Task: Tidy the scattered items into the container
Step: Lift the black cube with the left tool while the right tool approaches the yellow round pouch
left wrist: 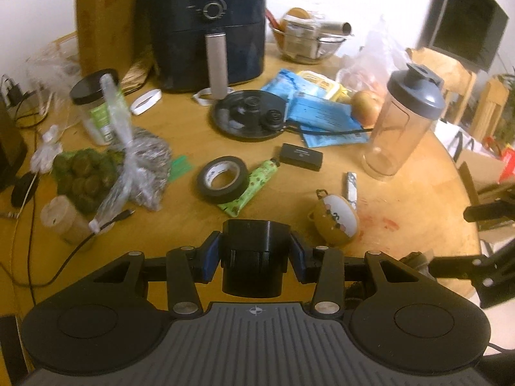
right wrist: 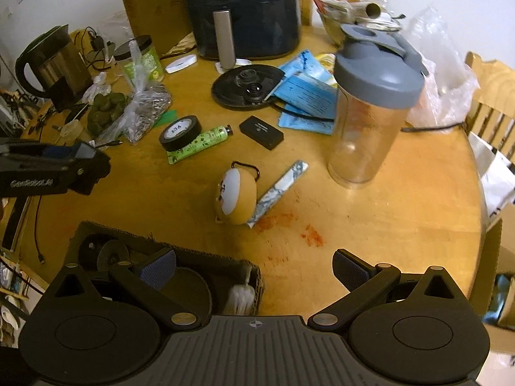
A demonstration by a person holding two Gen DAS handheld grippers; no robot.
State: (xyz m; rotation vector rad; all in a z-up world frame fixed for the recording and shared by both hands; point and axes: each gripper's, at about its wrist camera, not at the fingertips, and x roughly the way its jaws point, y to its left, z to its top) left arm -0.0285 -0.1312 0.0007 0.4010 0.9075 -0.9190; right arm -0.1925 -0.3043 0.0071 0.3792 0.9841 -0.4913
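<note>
Clearly the left tool is clamped on a black plastic cylinder, matte and squat, its blue pads pressing the sides; it hangs above the desk. The right tool stands wide, its ribbed blue pads well apart with nothing between them.

Below the right tool's left finger sits the container, a brown cardboard box with a rough torn rim; dark round pieces and a pale bundle lie inside it.

Scattered on the desk: a roll of black tape, glossy and ring-shaped, touching a soft green printed tube. Just beyond the tube's cap lies a small black box, flat and rectangular. Nearer is a rounded yellow pouch with a white face and a black clip, and beside it a slim stick wrapped in white-and-blue marbled pattern. A clear plastic shaker bottle with a grey lid stands upright to the right.

Farther back are a black round kettle base, blue crinkly packets, a dark air fryer with two dials and a metal handle, a brown carton, a jar with a black lid, knotted clear bags and a wire bowl.

The desk is round, warm yellow wood, smeared with orange-red marks near the pouch. Wooden chairs stand at its right edge before a pale wall.
</note>
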